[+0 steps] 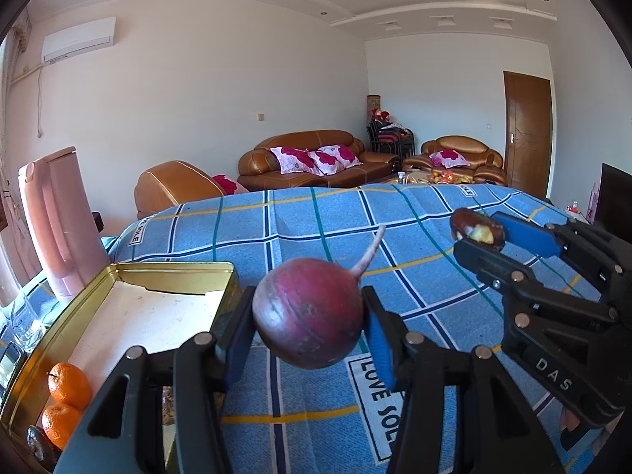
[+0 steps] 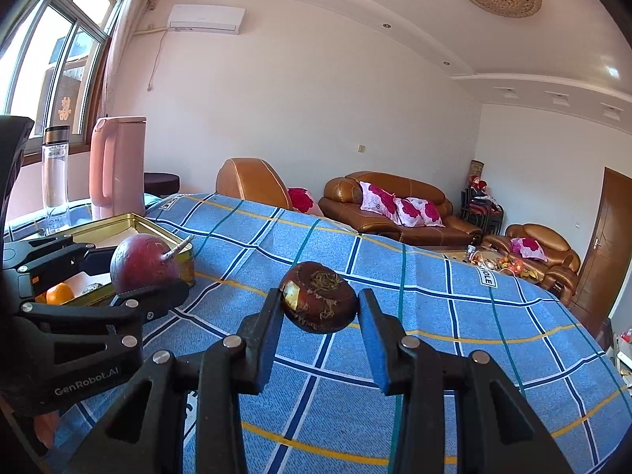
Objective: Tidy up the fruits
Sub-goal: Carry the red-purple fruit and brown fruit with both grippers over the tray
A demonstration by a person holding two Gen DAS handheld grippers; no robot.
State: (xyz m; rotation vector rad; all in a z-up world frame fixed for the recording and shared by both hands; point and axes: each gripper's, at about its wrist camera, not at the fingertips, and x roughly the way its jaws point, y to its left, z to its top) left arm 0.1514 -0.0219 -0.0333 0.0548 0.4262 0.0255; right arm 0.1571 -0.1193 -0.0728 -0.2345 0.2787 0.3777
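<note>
Left gripper (image 1: 308, 318) clamps radish (image 1: 308, 312), lifted above worktop (image 1: 316, 213) beside tin (image 1: 158, 272), likely bound for oranges (image 1: 69, 385). Right gripper (image 2: 319, 308) holds chestnut (image 2: 319, 296) aloft, waiting.

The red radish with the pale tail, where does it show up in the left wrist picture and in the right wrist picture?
Left wrist view: the red radish sits low in the centre, clamped in the left gripper.
Right wrist view: the red radish is at the left, middle height, in front of the gold tin.
Shared landmark: the gold tin on the blue checked cloth, with the pink jug behind it.
</note>
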